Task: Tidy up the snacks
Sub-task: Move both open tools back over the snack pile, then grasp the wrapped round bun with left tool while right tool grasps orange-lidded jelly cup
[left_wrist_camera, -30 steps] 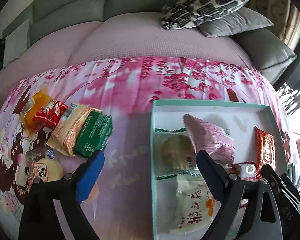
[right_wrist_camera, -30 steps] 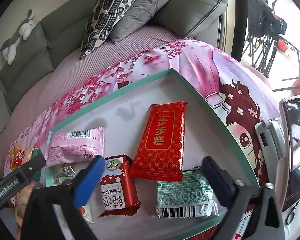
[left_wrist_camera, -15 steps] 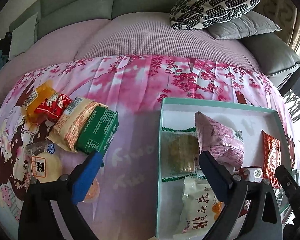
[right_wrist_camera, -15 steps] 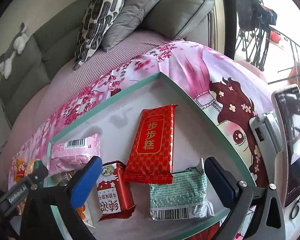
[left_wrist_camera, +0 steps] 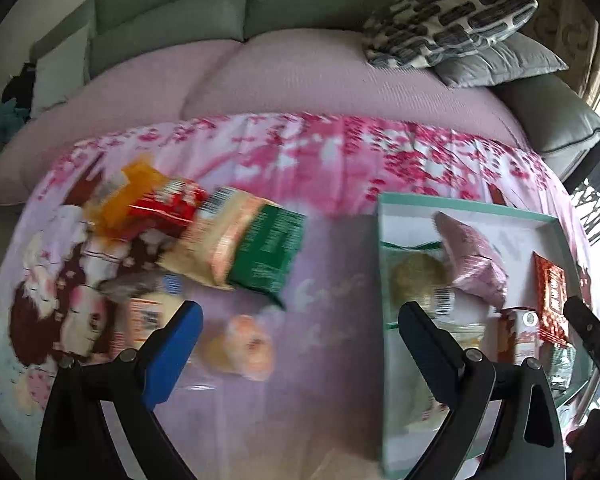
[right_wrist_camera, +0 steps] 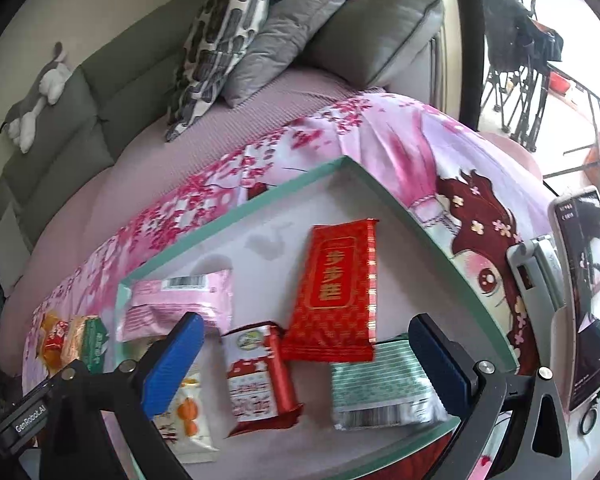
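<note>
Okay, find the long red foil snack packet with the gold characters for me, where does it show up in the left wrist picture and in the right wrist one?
Left wrist: the long red foil packet lies at the far right, inside the shallow teal-rimmed tray.
Right wrist: the packet lies centre frame, flat on the tray floor.
Shared landmark: the pink foil pouch in the same tray.

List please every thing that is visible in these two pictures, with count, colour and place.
Tray: one, teal rim, on cloth.
Packets in tray: about six; pink, red, green, white.
Loose packets: about six; orange, red, beige, green; on cloth left of tray.
Cloth: one, pink floral, over sofa.
Pillows: two, patterned and grey, on sofa.
Phone: one, on stand, right of tray.
Left gripper: open, empty.
Right gripper: open, above tray.
</note>
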Available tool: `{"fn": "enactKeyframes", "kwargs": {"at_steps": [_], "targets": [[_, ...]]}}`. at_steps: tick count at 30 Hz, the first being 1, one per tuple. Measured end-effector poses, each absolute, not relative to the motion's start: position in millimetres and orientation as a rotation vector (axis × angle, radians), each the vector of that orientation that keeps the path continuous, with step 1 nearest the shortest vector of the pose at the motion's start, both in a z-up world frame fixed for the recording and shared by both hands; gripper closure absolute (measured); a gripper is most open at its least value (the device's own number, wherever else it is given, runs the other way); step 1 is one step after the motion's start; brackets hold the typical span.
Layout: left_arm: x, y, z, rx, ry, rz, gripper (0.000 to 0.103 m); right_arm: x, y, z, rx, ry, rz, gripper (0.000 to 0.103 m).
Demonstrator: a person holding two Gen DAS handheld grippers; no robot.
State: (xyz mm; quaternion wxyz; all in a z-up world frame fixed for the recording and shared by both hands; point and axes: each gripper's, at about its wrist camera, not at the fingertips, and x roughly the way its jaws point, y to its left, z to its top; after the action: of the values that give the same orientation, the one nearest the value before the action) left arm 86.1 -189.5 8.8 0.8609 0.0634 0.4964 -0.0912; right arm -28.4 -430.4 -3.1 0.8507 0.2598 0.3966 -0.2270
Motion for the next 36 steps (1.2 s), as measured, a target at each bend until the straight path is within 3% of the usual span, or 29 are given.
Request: {"fn": "enactKeyframes", "kwargs": {"at_steps": [15, 36], "targets": [[109.1, -82.3, 14.8, 0.034, 1.058, 0.006, 0.005, 23.6, -322.2, 22.7, 0.384, 0.842, -0.236, 0.000], [118.8, -5.1, -6.0, -0.102, 1.124, 0.091, 0.005, 54.2, -230.7, -3.5, 0.302, 0.956, -0.064, 0.000]]}}
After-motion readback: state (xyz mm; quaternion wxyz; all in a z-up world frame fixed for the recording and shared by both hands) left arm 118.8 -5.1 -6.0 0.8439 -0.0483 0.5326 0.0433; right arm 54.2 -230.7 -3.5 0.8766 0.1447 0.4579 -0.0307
